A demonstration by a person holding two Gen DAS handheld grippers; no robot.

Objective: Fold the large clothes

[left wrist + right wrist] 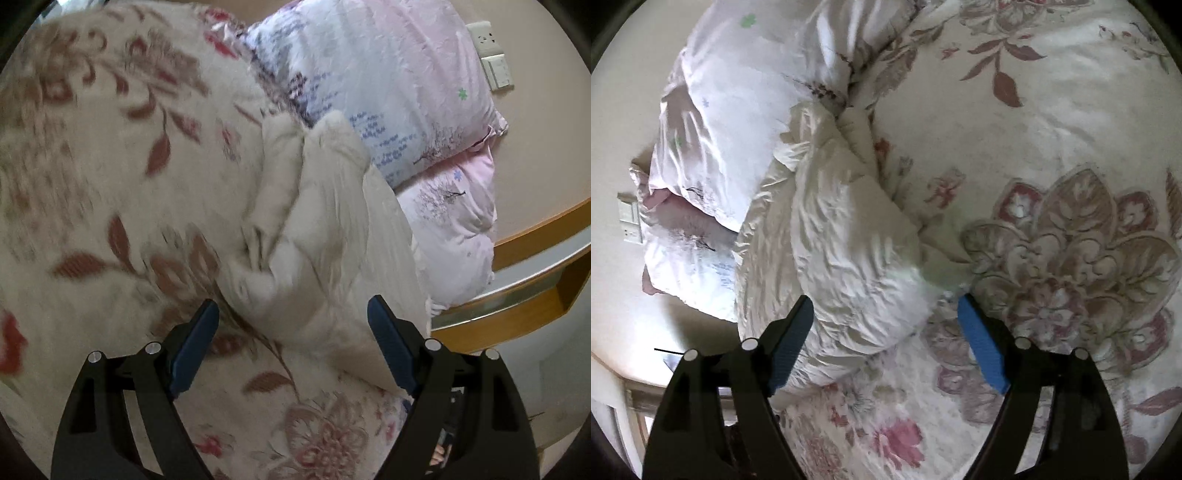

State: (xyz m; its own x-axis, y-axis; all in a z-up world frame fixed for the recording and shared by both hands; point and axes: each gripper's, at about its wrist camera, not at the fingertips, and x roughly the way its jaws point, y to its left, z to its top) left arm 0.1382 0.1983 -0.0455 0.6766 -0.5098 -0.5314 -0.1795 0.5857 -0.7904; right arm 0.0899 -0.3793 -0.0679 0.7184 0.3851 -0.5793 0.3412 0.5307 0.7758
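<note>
Crumpled cream garment [317, 229] bunched in a heap on the floral bedspread [92, 166], up against the pink and white pillows [399, 92]. Left gripper [293, 314] over the near end of the heap, jaws spread wide with nothing between the blue pads [194, 354]. Cloth lying ahead of and between the two jaw tips, nearer the right-side one, not clearly touching either. Blur in the left wrist view, most on the bedspread print. Wall sockets [493, 55] and a wooden headboard edge [535, 236] off to the right, past the pillows.

From the right wrist view, same garment [846, 251] spread from the centre down toward the left-side jaw, its lower fold passing just by that tip. Right gripper [886, 314] likewise wide open and empty; its right-side jaw over the large flower print on the bedspread [1071, 110], clear of the cloth. Pillows [731, 110] at upper left, touching the far end of the garment.
</note>
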